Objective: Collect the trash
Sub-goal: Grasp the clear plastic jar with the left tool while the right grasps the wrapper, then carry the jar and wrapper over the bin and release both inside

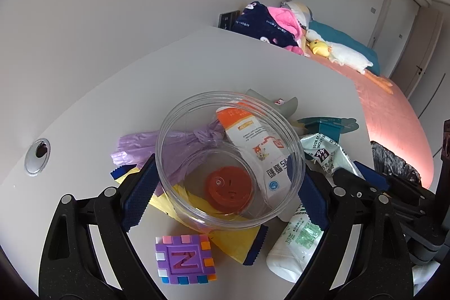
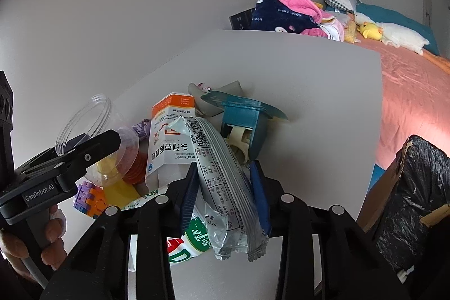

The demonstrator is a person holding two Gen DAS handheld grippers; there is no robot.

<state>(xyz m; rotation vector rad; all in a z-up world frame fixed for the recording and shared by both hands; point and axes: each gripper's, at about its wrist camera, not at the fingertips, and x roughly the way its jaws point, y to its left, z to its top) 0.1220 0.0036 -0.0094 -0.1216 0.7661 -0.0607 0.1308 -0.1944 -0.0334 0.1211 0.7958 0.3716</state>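
Bedroom, white desk (image 2: 309, 92) beside pink bed (image 2: 416, 92), trash heaped at near edge. Left gripper (image 1: 225, 184) clamped on clear plastic jar (image 1: 230, 156), blue pads on both sides of the wall, jar tipped w/ mouth toward cam, apparently raised over the pile: purple bag (image 1: 140, 145), orange-white carton (image 1: 253, 148), yellow wrapper (image 1: 233, 243), red cap (image 1: 227, 187) seen thru the base. Right gripper (image 2: 225, 193) pinching grey snack wrapper (image 2: 222, 187) mid-length, ends hanging free, tail drooping over green-white pouch (image 2: 191, 241). Black-lined bin box (image 2: 416, 201) off desk's right edge, near the right gripper.

Probably step in hand: carry both to bin. Wrapper first, shorter path & lighter; lift clear of carton and teal tape dispenser (image 2: 244, 120) before swinging right, else corner drags neighbours off. Release only once over liner. Jar: smooth, round, likely slippy, so keep squeeze steady, no twist, mouth level. Purple toy block (image 1: 184, 259) prob not trash, leave it
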